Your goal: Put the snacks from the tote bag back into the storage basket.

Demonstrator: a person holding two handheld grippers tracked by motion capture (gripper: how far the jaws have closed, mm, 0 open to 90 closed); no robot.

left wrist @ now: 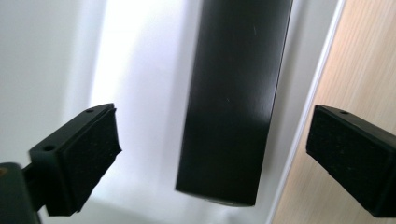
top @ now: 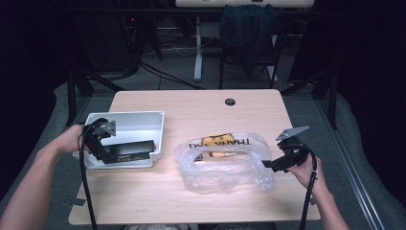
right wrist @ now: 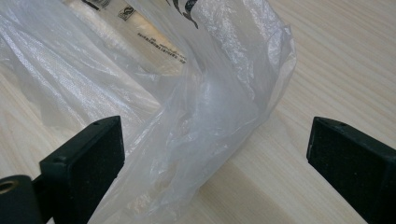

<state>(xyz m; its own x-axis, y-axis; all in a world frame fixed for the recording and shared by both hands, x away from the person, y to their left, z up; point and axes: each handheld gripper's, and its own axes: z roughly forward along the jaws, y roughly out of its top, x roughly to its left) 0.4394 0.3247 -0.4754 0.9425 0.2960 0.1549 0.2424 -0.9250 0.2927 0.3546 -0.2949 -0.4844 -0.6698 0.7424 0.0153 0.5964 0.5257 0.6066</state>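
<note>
The table (top: 201, 108) looks like pale wood with thin lines in it, smooth and a bit dull. The bin (top: 139, 120) looks like white plastic, smooth, with a soft shine. The box (left wrist: 233, 93) in it is black and glossy, with tiny scratches. The bag (right wrist: 219, 93) is thin clear plastic, crinkly and shiny, with black print on it. The pads (right wrist: 100, 149) on the jaws are black and rough, like foam or rubber, and they do not shine.
</note>
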